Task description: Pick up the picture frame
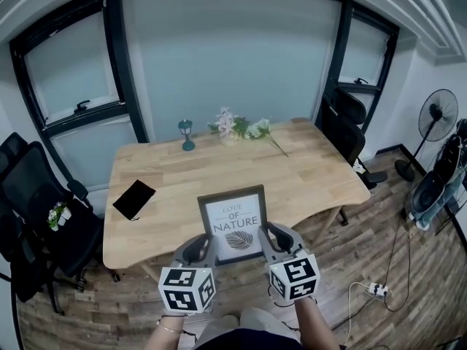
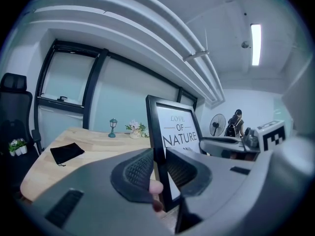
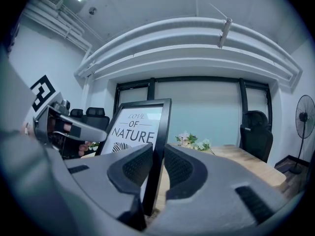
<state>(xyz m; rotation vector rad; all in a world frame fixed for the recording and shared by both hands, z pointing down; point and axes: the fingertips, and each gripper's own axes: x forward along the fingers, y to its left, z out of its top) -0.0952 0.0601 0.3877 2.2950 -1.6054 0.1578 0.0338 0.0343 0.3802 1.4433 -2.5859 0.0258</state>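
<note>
Two grippers sit closest, each with a cube of square marks. Left gripper [image 1: 198,251] has its jaws clamped on the left side bar of the picture frame [image 1: 233,223]. Right gripper [image 1: 276,240] has its jaws clamped on the right side bar. Both bite low down, near the bottom corners.

Standing up straight, the picture frame is at the near edge of the worktop [image 1: 314,173], in the middle of that edge. Its printed words face the person. I cannot tell if its bottom touches the wood.

It looks stiff and flat, and likely quite light. Its black bars look smooth, so they could slip in the jaws. Its front may be glass, which would break in a fall. Thin side bars are the best place to hold, one on each side, as now. I think both hands should go up together, so it does not twist or tip.
</note>
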